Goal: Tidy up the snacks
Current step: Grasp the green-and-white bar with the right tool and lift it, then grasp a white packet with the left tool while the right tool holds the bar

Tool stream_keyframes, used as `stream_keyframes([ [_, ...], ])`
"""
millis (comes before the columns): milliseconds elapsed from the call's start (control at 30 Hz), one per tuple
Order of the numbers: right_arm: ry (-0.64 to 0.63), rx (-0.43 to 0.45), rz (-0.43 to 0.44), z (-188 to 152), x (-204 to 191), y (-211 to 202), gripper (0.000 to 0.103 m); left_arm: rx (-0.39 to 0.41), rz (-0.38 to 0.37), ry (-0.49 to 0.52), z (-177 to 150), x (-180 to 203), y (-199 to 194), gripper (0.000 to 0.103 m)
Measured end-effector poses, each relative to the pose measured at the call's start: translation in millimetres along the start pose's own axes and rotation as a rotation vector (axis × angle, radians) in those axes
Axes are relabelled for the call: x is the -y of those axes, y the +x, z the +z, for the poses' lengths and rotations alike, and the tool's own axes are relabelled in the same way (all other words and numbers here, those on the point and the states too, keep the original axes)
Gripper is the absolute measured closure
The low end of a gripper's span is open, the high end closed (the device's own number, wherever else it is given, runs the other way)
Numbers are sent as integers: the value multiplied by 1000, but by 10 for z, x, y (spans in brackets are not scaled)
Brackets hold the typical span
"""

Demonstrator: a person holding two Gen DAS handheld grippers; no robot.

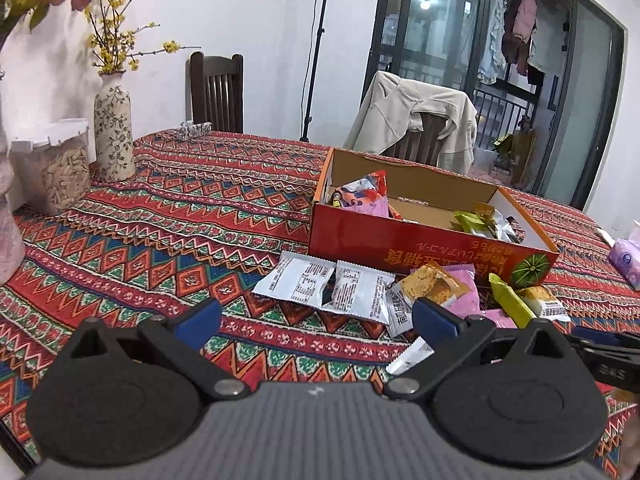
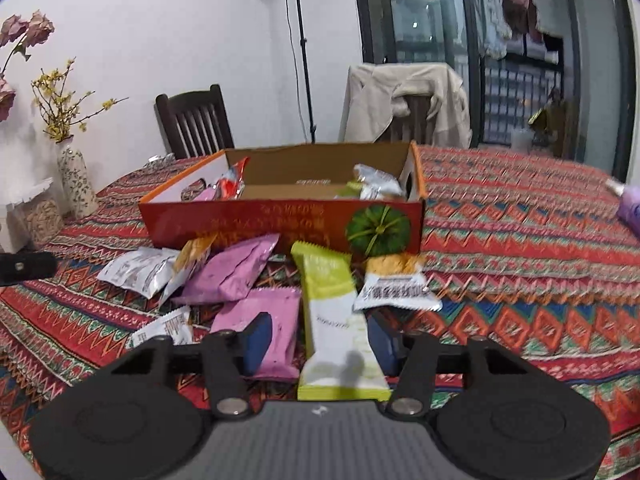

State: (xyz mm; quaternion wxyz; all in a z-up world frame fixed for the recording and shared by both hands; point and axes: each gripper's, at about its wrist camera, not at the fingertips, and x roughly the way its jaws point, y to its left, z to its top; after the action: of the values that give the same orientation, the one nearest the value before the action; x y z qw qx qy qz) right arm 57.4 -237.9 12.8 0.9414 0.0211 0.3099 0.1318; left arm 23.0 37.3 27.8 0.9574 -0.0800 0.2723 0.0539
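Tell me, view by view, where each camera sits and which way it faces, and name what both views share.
Left wrist: sits on the left gripper, looking forward and down across the tablecloth at silver packets; its wide-apart blue fingers show.
Right wrist: sits on the right gripper, facing the orange box; a green-and-white packet lies between its fingers.
Shared: the box, that packet, the draped chair, the vase.

Your box (image 2: 280, 224) sits mid-bench (image 2: 520, 240) with some packets (image 2: 376, 184) inside. Before it, nearer you, lies a heap of loose packets (image 2: 232, 272). Left of it stand a vase (image 1: 114, 136) and a jar (image 1: 56, 168). Two chairs (image 2: 196, 120) stand behind the bench.
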Motion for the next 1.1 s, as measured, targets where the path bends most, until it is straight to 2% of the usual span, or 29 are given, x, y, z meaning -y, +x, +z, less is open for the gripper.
stream_keyframes([
  [200,104,-69,-20,54,155,370,51,-6,11,-7,-54,-61,-99,0],
  [333,134,-62,-25,87,202,553,50,-8,15,-6,-87,-73,-141,0],
  [367,126,-63,-30,96,181,570,52,-8,17,-3,-97,-66,-150,0],
  [433,82,-71,-35,92,99,571,66,-12,19,4,-110,-53,-146,0],
  [467,63,-71,-37,69,56,547,68,-17,17,6,-118,-42,-137,0],
  [533,43,-50,-53,-1,-1,445,69,-29,10,13,-136,-18,-101,0],
  [667,16,60,-98,-152,-86,117,69,-83,4,13,-145,103,101,0],
  [833,1,169,-128,-228,-153,-217,69,-161,-25,-1,-131,437,415,0],
  [1000,18,235,-141,-252,-211,-375,68,-208,40,-26,-181,772,744,0],
  [1100,34,240,-138,-311,-204,-381,68,-230,113,-18,-245,871,870,0],
])
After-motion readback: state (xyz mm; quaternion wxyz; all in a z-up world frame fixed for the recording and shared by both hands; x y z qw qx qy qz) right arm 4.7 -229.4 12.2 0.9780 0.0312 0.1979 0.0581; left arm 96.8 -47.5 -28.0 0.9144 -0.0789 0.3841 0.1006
